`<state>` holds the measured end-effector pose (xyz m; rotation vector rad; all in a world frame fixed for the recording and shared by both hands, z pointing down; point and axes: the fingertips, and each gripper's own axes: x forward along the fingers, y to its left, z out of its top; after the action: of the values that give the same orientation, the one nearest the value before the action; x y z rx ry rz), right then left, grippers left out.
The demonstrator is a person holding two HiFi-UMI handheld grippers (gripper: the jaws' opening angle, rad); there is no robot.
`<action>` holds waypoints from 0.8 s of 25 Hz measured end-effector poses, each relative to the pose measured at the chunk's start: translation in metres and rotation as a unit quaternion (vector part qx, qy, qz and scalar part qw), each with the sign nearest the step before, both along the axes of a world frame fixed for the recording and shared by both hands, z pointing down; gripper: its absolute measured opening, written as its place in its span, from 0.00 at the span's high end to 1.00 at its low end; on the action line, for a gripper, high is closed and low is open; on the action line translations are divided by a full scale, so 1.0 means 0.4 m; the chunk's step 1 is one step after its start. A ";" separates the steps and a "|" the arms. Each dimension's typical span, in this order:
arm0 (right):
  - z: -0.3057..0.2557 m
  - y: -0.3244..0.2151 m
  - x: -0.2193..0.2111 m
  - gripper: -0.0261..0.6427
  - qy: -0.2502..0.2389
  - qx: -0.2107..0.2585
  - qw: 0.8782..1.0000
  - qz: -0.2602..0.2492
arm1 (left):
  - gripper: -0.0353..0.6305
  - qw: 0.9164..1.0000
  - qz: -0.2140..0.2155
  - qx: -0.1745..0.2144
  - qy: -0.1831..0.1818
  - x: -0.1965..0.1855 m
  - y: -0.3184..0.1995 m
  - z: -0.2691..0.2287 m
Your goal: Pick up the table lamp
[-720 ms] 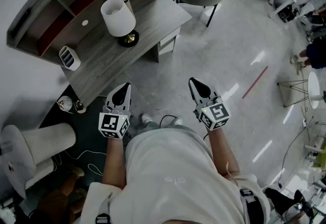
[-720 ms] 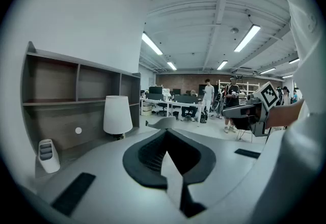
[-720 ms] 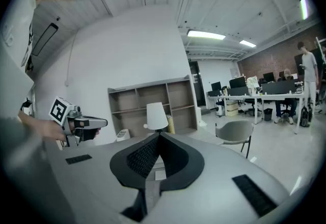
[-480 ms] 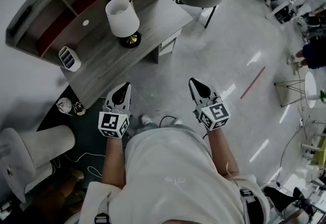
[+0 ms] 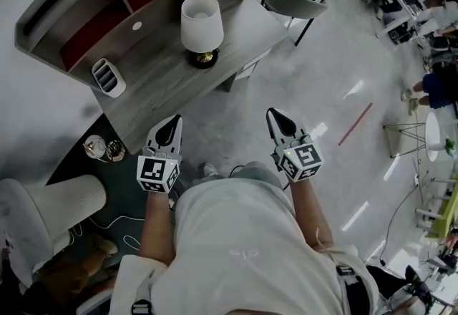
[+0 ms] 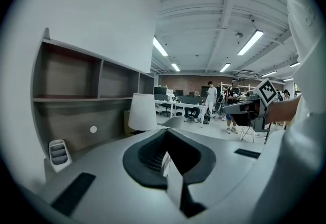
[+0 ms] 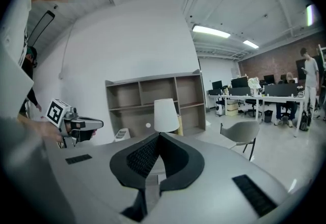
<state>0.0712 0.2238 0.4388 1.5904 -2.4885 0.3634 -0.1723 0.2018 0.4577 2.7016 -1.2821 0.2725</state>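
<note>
Both my tools are clenched on nothing: the left gripper and the right gripper have their jaws pressed together, and I hold them side by side over the floor, short of the desk. The table lamp stands well ahead of both, on the desk's far right part, close to the back edge where the shelf unit rises, and untouched. It lies between the lines of my two hands but nearer the left one's side, so I judge the left gripper a little closer, though neither is within reach. In the left gripper view the lamp sits to the left of my closed jaw tips. In the right gripper view it stands almost straight above the tips, so that hand is the one aimed at it. The lamp's long axis is upright: a white tapered shade over a dark rounded base, and whatever stem joins them is hidden under the shade. I reckon I have to step forward to the desk's front edge, let the jaws open, and come in level from the side, since a grip from above would meet only the shade's open rim. A white slotted holder stands at the desk's left end, well apart from the lamp.
</note>
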 end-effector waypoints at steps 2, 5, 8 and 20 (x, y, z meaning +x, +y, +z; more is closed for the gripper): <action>-0.001 -0.028 -0.028 0.92 0.010 0.002 1.000 -0.003 | 0.92 1.000 -0.008 -0.007 0.004 -0.044 -0.021 0.010; 0.003 -0.068 -0.048 0.92 0.014 0.001 1.000 -0.011 | 0.92 1.000 -0.020 -0.018 0.009 -0.082 -0.053 0.030; 0.020 -0.114 -0.040 0.92 0.012 -0.003 1.000 -0.018 | 0.92 0.999 -0.028 -0.025 0.008 -0.078 -0.088 0.049; 0.051 -0.456 0.111 0.92 -0.009 -0.010 0.994 -0.112 | 0.92 0.992 -0.117 -0.045 -0.023 0.071 -0.284 0.046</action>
<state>0.1157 0.0414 0.4592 1.2873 -2.6317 0.3710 -0.1439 0.0882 0.4763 2.4543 -1.5432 0.3559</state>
